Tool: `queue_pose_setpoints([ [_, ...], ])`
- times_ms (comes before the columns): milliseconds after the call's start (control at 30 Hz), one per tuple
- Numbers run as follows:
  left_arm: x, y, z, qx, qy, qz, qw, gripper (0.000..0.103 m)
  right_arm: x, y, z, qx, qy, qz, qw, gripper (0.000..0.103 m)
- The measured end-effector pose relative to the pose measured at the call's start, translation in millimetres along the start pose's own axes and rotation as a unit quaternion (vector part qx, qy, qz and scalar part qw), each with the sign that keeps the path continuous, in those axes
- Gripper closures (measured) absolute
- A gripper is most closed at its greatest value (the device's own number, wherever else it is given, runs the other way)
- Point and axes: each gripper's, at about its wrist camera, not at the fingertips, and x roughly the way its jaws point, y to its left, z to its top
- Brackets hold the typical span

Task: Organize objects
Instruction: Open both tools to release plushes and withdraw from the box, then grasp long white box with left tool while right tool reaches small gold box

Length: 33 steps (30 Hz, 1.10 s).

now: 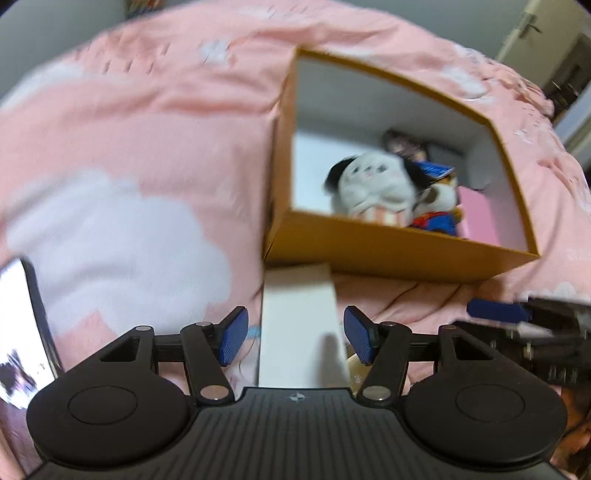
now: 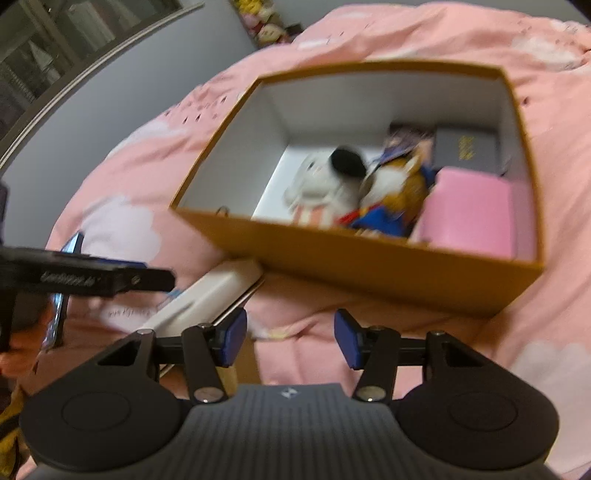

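Note:
A mustard-coloured open box with white inner walls stands on the pink bed. Inside lie a white plush with black ears, an orange plush in blue clothes, a pink box and a dark box with gold lettering. A long white box lies in front of it. My left gripper is open, with its blue pads either side of the white box and no clear contact. My right gripper is open over bare bedding, to the right of the white box.
The pink bedding has white cloud shapes. A phone with a lit screen lies left of the white box. A door shows at the far right, and a glass cabinet and a shelf of toys stand beyond the bed.

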Motion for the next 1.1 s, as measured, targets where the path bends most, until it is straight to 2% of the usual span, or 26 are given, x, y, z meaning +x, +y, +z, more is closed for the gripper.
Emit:
queue_pose_setpoints([
  [133,17.8,12.6,-2.6,-0.041,0.032,-0.014,0.9985,0.034,8.7,7.6,-6.9,-0.009,0.017,0.010,1.000,0.048],
  [300,28.3,23.4,-2.1,-0.080,0.044,-0.036,0.9951,0.033,13.0,9.4,-7.8,-0.010,0.023,0.010,1.000,0.048],
  [533,44.0,34.9,-4.3,-0.132,0.056,-0.083,0.9861,0.033,23.5,12.0,-8.6,-0.006,0.042,0.018,0.999,0.048],
  [600,50.9,36.7,-5.2,-0.146,0.068,-0.099,0.9820,0.031,26.7,12.0,-8.9,-0.004,0.047,0.019,0.999,0.048],
  [733,55.5,28.2,-7.6,-0.141,0.067,-0.086,0.9840,0.034,31.2,11.0,-9.6,0.000,0.054,0.023,0.998,0.048],
  [867,67.0,23.3,-14.0,-0.142,0.088,-0.092,0.9816,0.034,39.5,9.5,-11.2,0.008,0.071,0.039,0.997,0.048],
  [933,65.0,22.4,-15.3,-0.143,0.081,-0.090,0.9823,0.034,45.0,10.4,-12.3,0.009,0.081,0.048,0.996,0.048],
  [1033,56.0,18.0,-15.8,-0.128,0.070,-0.079,0.9861,0.035,51.7,11.4,-14.0,0.007,0.097,0.062,0.993,0.048],
  [1100,46.3,8.7,-16.0,-0.093,0.059,-0.053,0.9924,0.035,55.7,11.7,-14.0,0.006,0.106,0.072,0.992,0.048],
])
